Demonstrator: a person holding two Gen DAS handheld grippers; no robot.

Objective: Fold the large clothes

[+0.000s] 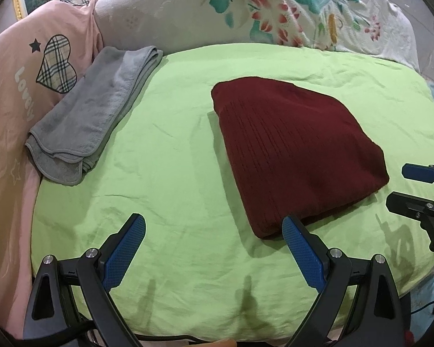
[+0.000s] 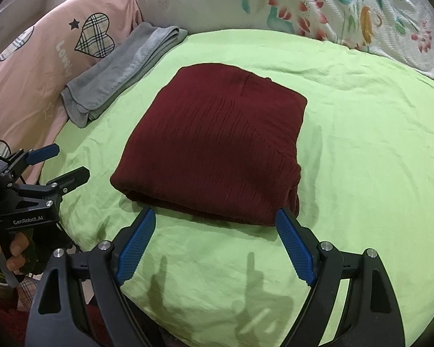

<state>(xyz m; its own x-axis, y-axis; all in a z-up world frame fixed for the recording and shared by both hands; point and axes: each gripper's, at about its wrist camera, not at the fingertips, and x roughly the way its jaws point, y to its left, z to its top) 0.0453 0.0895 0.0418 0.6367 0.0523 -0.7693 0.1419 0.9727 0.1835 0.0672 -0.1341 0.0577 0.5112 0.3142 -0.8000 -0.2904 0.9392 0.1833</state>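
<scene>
A dark red knitted garment (image 1: pixel 292 147) lies folded into a thick rectangle on the light green sheet (image 1: pixel 173 173); it also shows in the right wrist view (image 2: pixel 217 147). My left gripper (image 1: pixel 214 225) is open and empty, just in front of the garment's near left corner. My right gripper (image 2: pixel 215 217) is open and empty, its fingertips close to the garment's near edge. The right gripper (image 1: pixel 402 185) also shows at the right edge of the left wrist view, and the left gripper (image 2: pixel 66 162) at the left of the right wrist view.
A folded grey towel (image 1: pixel 92 112) lies at the sheet's far left, also in the right wrist view (image 2: pixel 121 72). A pink bedcover with a plaid heart (image 1: pixel 29 66) lies to the left. A white floral quilt (image 1: pixel 260 8) is bunched along the back.
</scene>
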